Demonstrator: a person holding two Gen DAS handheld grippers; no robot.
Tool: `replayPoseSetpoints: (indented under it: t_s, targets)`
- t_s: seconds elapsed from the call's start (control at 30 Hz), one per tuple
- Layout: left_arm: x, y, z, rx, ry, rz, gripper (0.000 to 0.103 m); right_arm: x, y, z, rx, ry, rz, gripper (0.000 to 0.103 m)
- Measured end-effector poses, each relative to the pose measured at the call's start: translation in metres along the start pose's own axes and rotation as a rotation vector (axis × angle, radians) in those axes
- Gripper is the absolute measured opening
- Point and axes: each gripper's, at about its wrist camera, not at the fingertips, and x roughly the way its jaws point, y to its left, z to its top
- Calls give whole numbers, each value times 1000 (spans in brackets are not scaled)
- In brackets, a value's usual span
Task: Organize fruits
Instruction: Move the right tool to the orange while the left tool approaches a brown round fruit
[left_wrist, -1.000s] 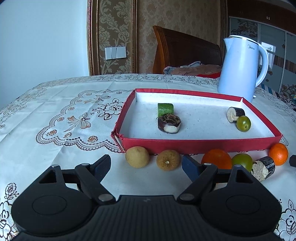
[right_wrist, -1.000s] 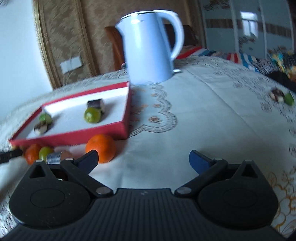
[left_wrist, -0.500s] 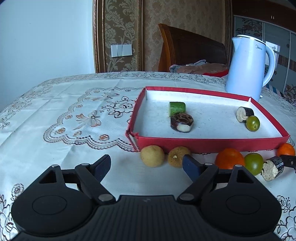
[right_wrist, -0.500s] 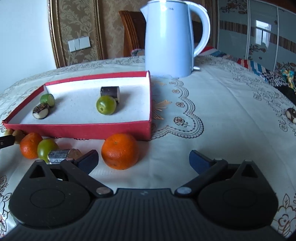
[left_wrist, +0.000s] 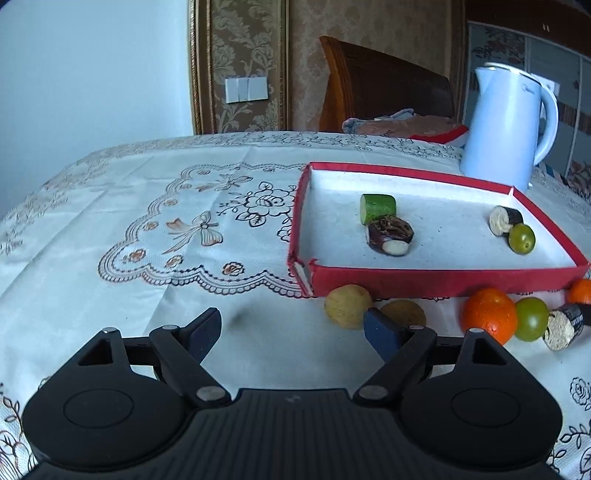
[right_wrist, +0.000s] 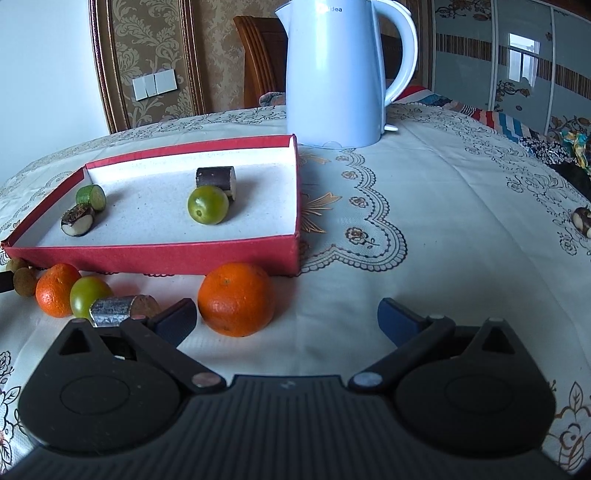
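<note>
A red tray (left_wrist: 443, 282) (right_wrist: 147, 254) holds a cucumber piece (left_wrist: 377, 207), a dark fruit slice (left_wrist: 389, 240), an eggplant piece (left_wrist: 504, 219) and a green fruit (left_wrist: 521, 238) (right_wrist: 207, 205). In front of the tray lie two brown longans (left_wrist: 347, 305), an orange (left_wrist: 488, 319), a green fruit (left_wrist: 532, 324) and an eggplant piece (left_wrist: 561, 326). My left gripper (left_wrist: 291, 330) is open and empty, left of the longans. My right gripper (right_wrist: 286, 321) is open and empty, with a second orange (right_wrist: 236, 299) just ahead of it, nearer the left finger.
A white kettle (right_wrist: 336, 74) (left_wrist: 506, 129) stands behind the tray's right end. A wooden chair (left_wrist: 384, 85) is beyond the table. A small dark fruit piece (right_wrist: 583, 225) lies far right on the embroidered tablecloth (left_wrist: 147, 229).
My left gripper has shifted left, so the tray and fruits now sit further right in its view. My right gripper has swung left and closer to the second orange.
</note>
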Motion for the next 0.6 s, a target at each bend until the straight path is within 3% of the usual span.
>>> replayPoseSetpoints:
  t_s: [0.13,0.3,0.5,0.6]
  targets:
    - [4,-9,5,30,-6,19,85,1,2,0,-14,6,-11,103]
    - [19,-15,10,48,48,36,85,1,3,0,-16,6,-12,103]
    - [17,8,9,-73,49,19,85,0,1,0,-6,1,-4,103]
    - [18,3,9,-46,52,28,85,1,2,0,-12,4,-9,103]
